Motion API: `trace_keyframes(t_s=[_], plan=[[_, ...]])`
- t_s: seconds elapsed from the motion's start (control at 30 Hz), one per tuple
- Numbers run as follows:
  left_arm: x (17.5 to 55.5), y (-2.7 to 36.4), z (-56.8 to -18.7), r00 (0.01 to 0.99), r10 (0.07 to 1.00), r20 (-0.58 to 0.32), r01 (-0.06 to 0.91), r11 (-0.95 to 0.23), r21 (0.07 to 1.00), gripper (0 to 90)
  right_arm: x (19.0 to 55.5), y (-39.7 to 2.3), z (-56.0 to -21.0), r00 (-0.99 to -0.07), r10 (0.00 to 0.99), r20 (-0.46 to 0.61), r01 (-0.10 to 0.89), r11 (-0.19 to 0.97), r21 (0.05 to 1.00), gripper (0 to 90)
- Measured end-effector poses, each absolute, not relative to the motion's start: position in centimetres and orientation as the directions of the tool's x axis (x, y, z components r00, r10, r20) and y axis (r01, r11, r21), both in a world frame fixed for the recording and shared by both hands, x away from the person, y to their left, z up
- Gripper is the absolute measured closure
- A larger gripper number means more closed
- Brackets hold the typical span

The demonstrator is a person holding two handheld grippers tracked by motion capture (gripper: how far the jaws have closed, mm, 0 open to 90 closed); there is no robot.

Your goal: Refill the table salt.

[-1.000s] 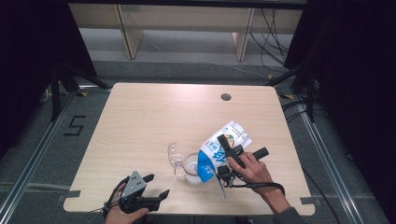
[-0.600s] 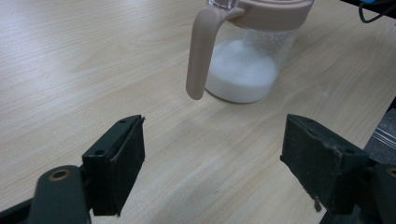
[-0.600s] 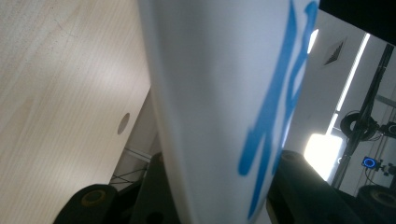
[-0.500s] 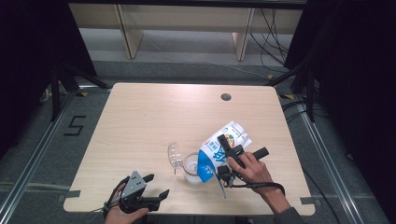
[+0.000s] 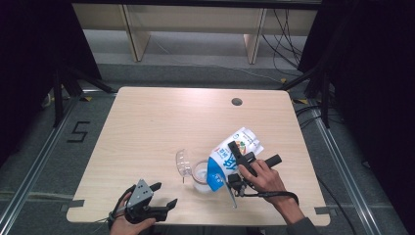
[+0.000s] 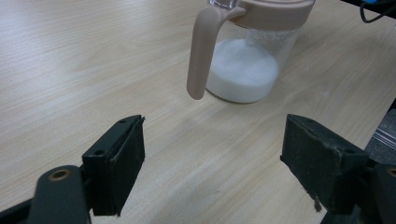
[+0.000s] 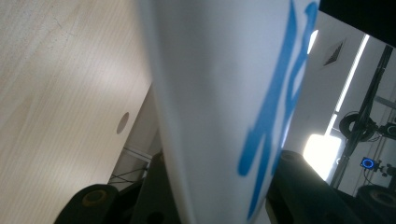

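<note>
Pouring from white-blue pouch (image 5: 230, 156), clamped in right tongs (image 5: 238, 164) and tilted over lidded jar (image 5: 199, 174) at desk (image 5: 161, 122) front. Left tongs (image 5: 164, 196) gape, idle. Keep mouth over jar opening; tilt gradually to avoid spill.

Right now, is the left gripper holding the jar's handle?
No: in the left gripper view the left gripper stands open over bare table, short of the jar.

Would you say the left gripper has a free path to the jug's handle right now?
Probably yes: the left gripper is open and aimed at the jug, with bare table up to the handle.
</note>
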State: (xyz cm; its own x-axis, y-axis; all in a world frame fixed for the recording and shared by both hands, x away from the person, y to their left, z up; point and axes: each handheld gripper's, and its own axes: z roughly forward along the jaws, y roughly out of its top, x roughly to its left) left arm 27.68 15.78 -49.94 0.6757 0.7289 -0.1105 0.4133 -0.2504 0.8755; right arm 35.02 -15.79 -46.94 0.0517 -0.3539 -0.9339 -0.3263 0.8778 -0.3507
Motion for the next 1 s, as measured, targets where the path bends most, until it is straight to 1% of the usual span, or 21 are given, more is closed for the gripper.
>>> trace_keyframes(t_s=[0.03, 0.07, 0.1, 0.17, 0.23, 0.37, 0.43, 0.5, 0.6, 0.7, 0.77, 0.93, 1.0], plan=[[27.68, 15.77, -49.93, 0.676, 0.729, -0.109, 0.412, -0.252, 0.875, 20.9, 35.01, -15.8, -46.92, 0.059, -0.351, -0.934, -0.326, 0.878, -0.351, 74.2], [27.69, 15.74, -49.97, 0.677, 0.728, -0.112, 0.412, -0.248, 0.877, 20.9, 35.01, -15.78, -46.87, 0.046, -0.356, -0.933, -0.326, 0.878, -0.351, 74.2], [27.67, 15.72, -49.97, 0.676, 0.728, -0.114, 0.413, -0.247, 0.877, 20.9, 35.07, -15.67, -46.7, 0.036, -0.383, -0.923, -0.33, 0.867, -0.373, 74.2], [27.68, 15.74, -49.97, 0.676, 0.728, -0.112, 0.413, -0.248, 0.876, 20.9, 35.07, -15.84, -47.05, 0.045, -0.346, -0.937, -0.328, 0.881, -0.341, 74.3], [27.68, 15.76, -49.95, 0.675, 0.729, -0.111, 0.414, -0.25, 0.875, 20.9, 35.02, -15.79, -46.9, 0.061, -0.355, -0.933, -0.327, 0.876, -0.354, 74.4], [27.67, 15.72, -49.98, 0.677, 0.727, -0.115, 0.413, -0.246, 0.877, 20.9, 35.0, -15.82, -46.9, 0.061, -0.354, -0.933, -0.323, 0.878, -0.354, 74.4], [27.68, 15.74, -49.96, 0.676, 0.728, -0.112, 0.413, -0.248, 0.876, 20.9, 35.12, -15.7, -46.71, 0.069, -0.381, -0.922, -0.336, 0.861, -0.381, 74.5], [27.67, 15.78, -49.93, 0.676, 0.729, -0.109, 0.413, -0.252, 0.875, 20.9, 35.08, -15.83, -46.89, 0.054, -0.36, -0.931, -0.328, 0.875, -0.357, 74.5], [27.67, 15.78, -49.93, 0.676, 0.729, -0.108, 0.412, -0.253, 0.875, 20.9, 35.11, -15.77, -46.84, 0.059, -0.367, -0.928, -0.332, 0.87, -0.365, 74.6], [27.66, 15.77, -49.93, 0.676, 0.729, -0.109, 0.413, -0.253, 0.875, 20.9, 34.99, -15.74, -46.78, 0.042, -0.375, -0.926, -0.316, 0.874, -0.368, 74.8], [27.67, 15.78, -49.93, 0.676, 0.729, -0.108, 0.412, -0.253, 0.875, 20.9, 34.96, -15.81, -46.86, 0.039, -0.36, -0.932, -0.314, 0.881, -0.354, 74.9], [27.65, 15.77, -49.93, 0.676, 0.728, -0.11, 0.414, -0.252, 0.875, 21.0, 34.93, -15.76, -46.77, 0.051, -0.371, -0.927, -0.313, 0.876, -0.368, 75.0], [27.66, 15.78, -49.93, 0.677, 0.728, -0.108, 0.413, -0.253, 0.875, 21.0, 34.96, -15.81, -46.87, 0.04, -0.361, -0.932, -0.314, 0.881, -0.354, 75.1]])
